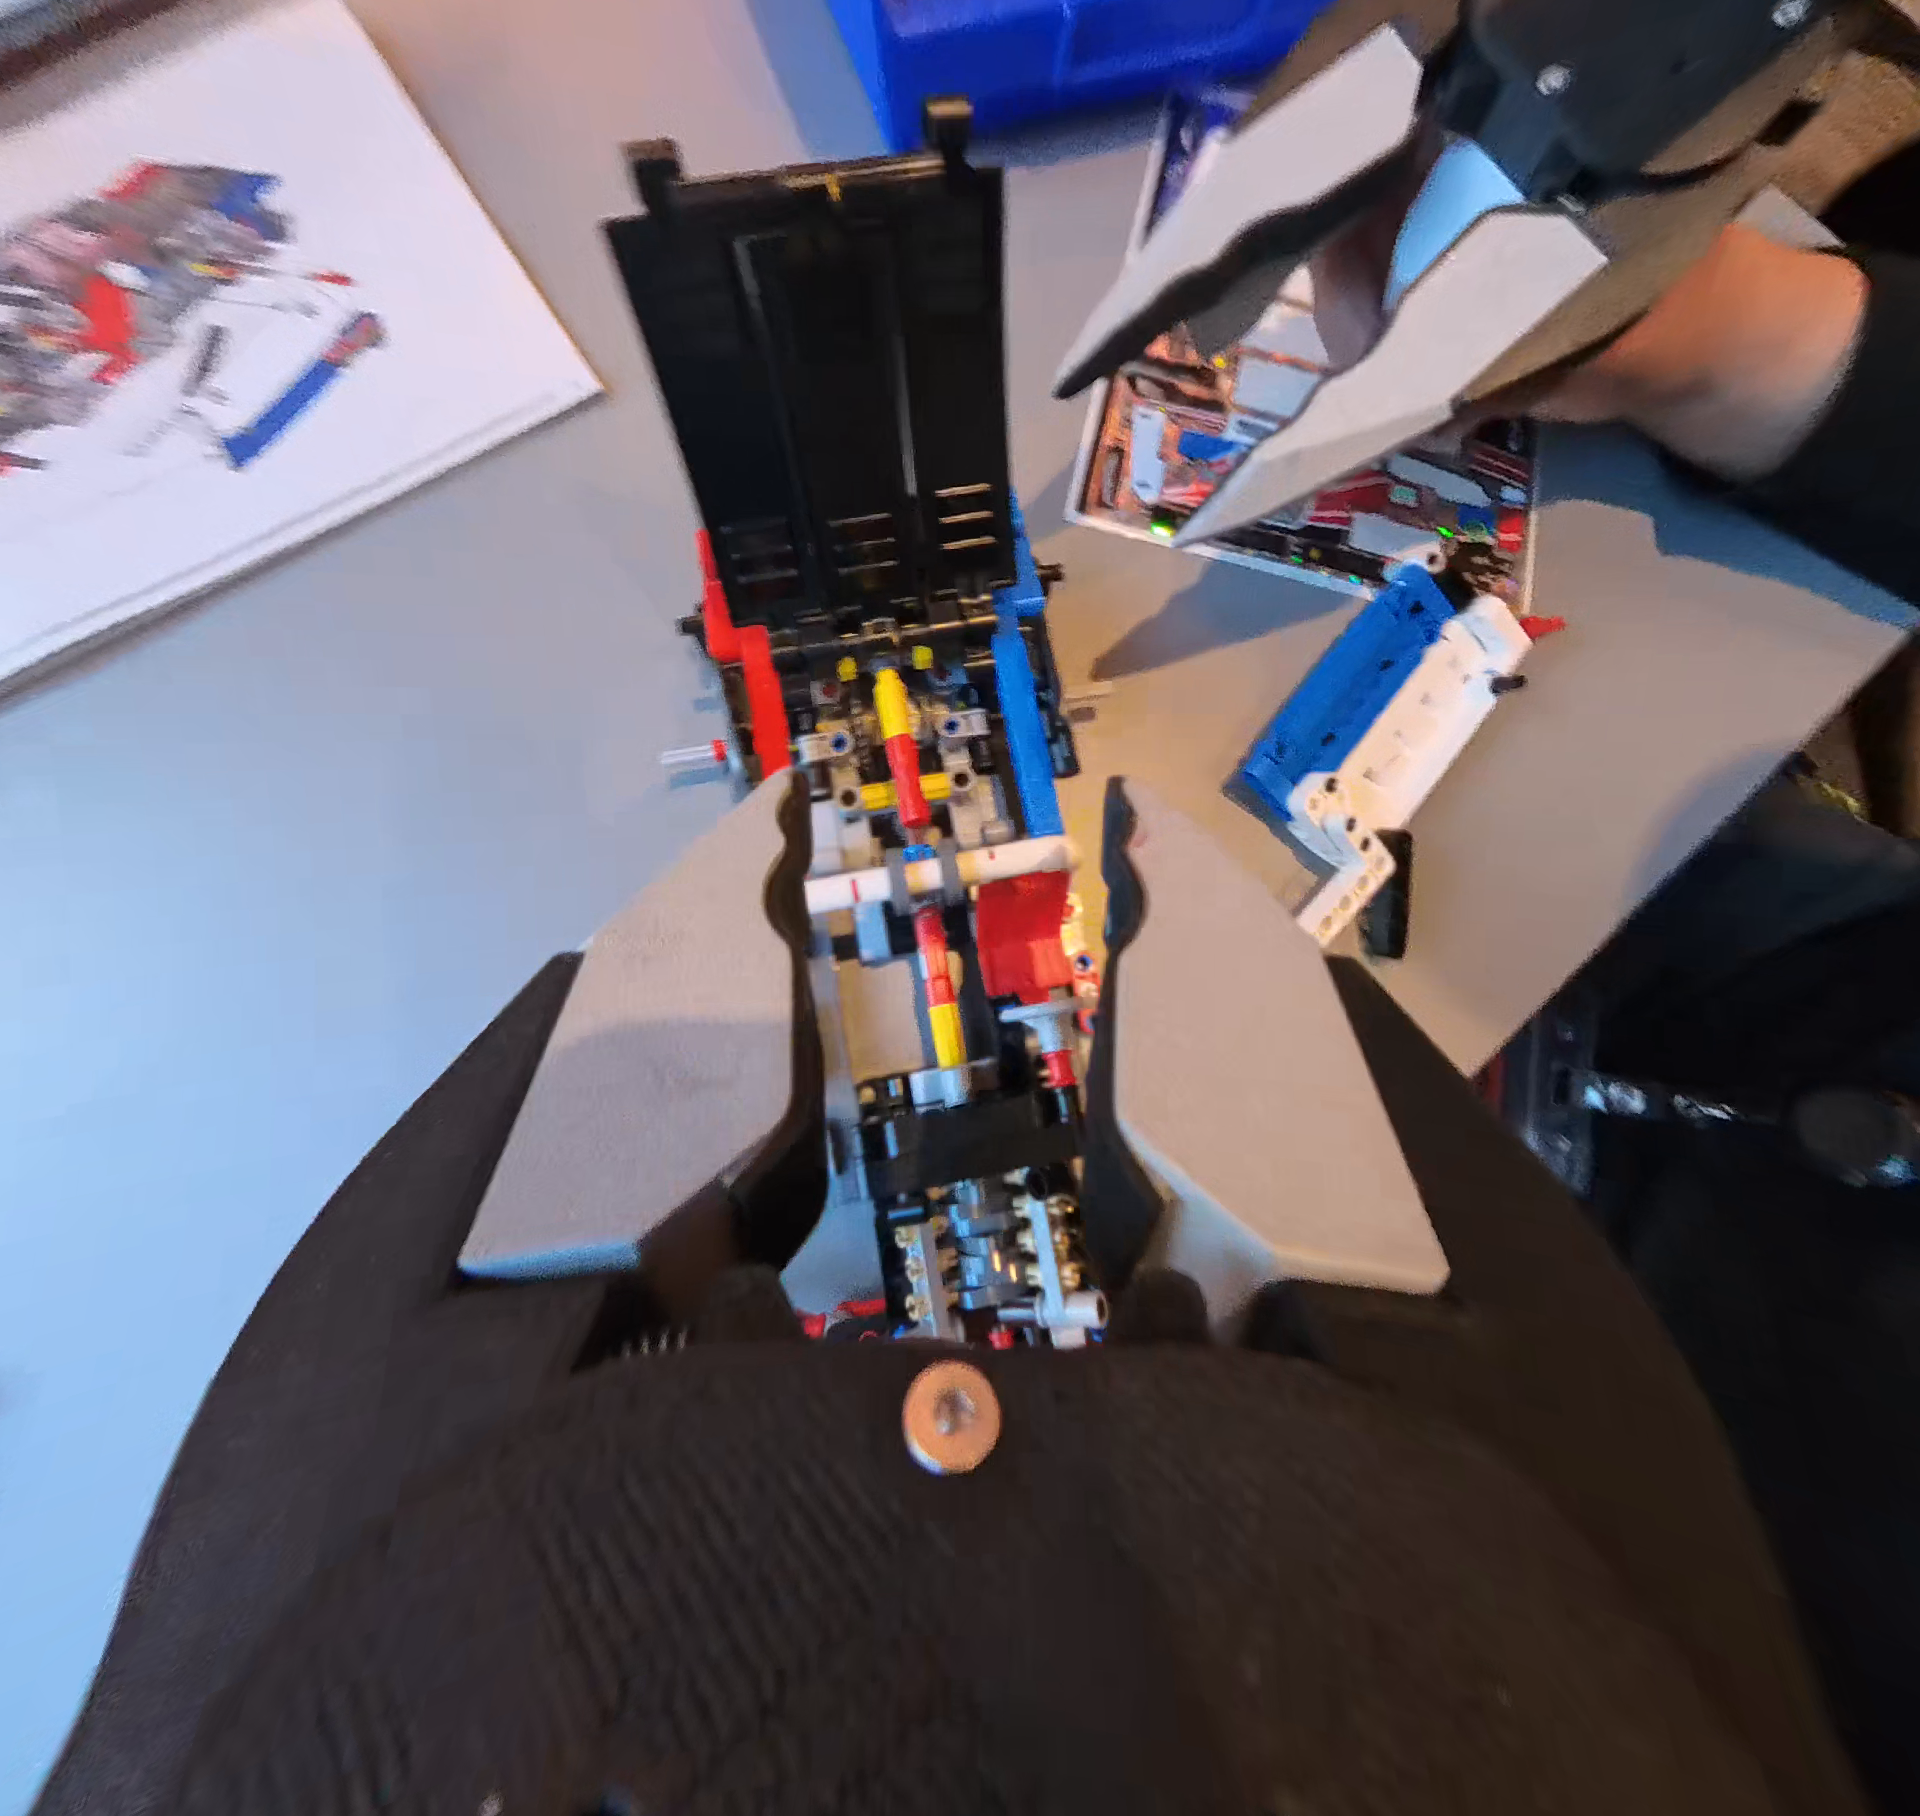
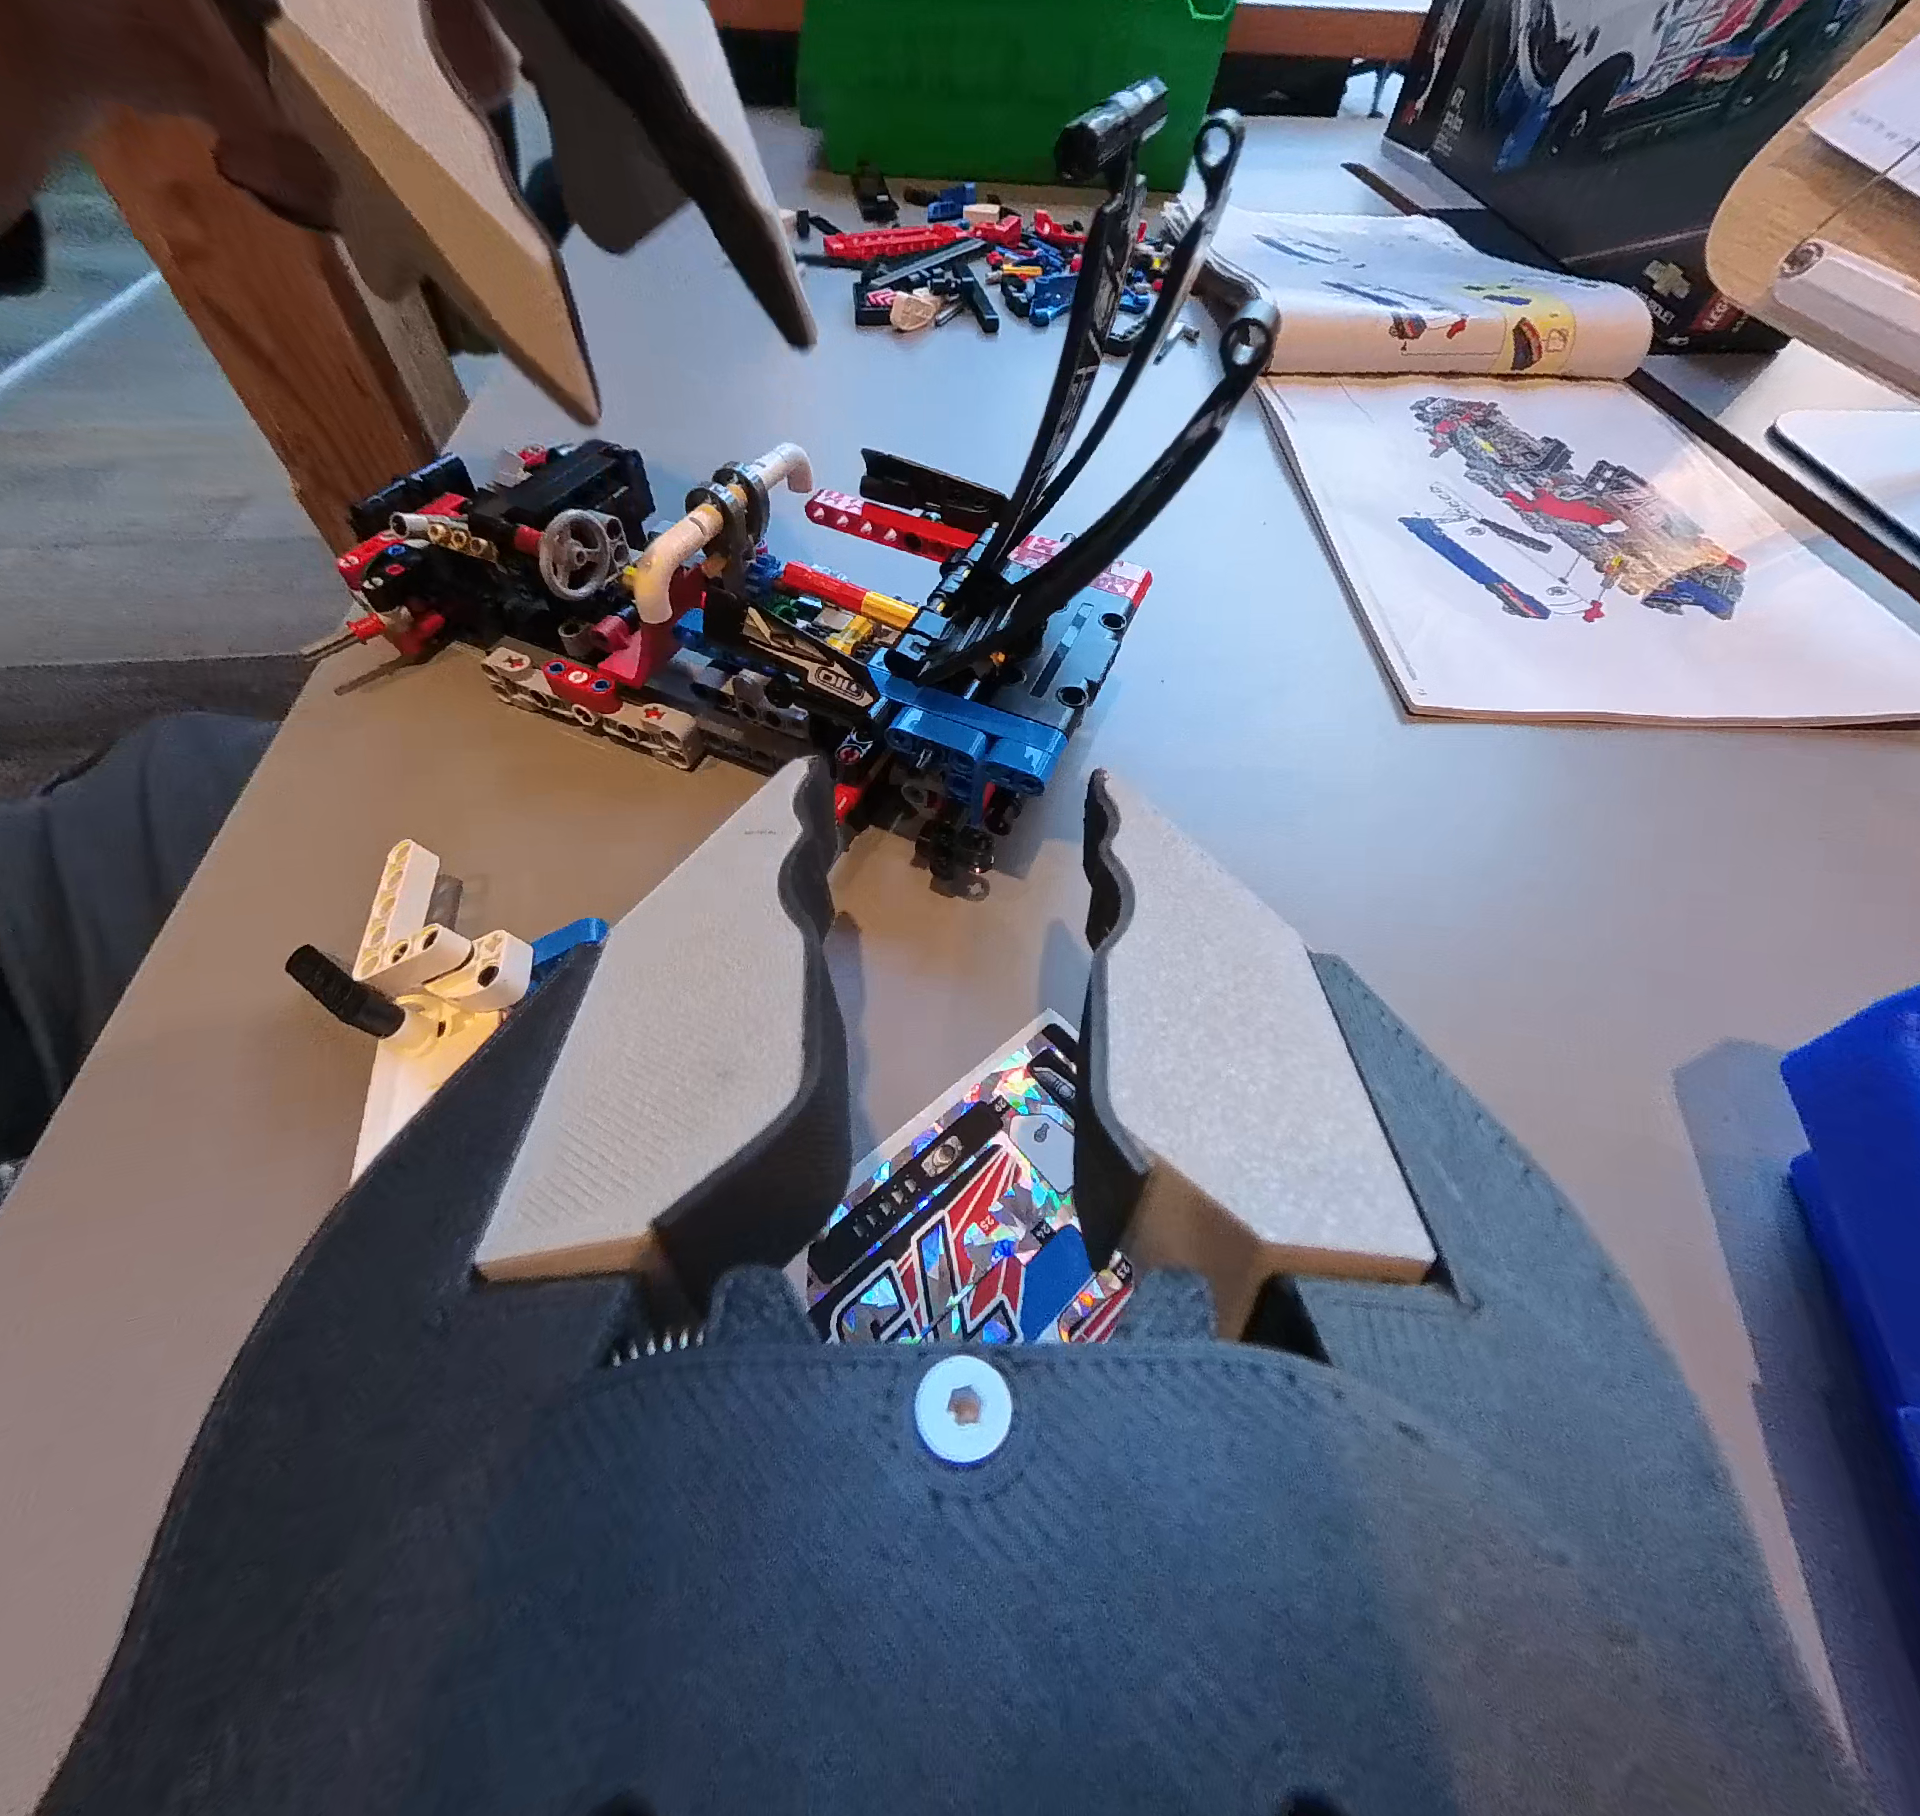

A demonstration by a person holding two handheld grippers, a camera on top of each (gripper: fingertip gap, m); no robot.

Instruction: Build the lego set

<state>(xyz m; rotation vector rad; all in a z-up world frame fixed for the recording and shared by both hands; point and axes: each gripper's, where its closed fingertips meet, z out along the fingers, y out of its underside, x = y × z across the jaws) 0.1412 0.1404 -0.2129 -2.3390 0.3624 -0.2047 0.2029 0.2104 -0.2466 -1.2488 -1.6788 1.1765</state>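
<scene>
One lego chassis [image 2: 748, 613] lies on the grey table [image 2: 1351, 883], black panel raised, red, blue and yellow parts exposed. One blue-white subassembly [image 1: 1371, 727] lies beside it. Left gripper [image 1: 951, 831] and right gripper [image 2: 956, 831]: both gaping, empty.

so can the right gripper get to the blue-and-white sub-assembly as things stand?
Probably yes. The right gripper is open and empty, hovering over the sticker sheet. The blue-and-white sub-assembly lies just beside it on the table, nothing between them.

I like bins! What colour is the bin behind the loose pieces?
Green bin, right wrist view.
</scene>
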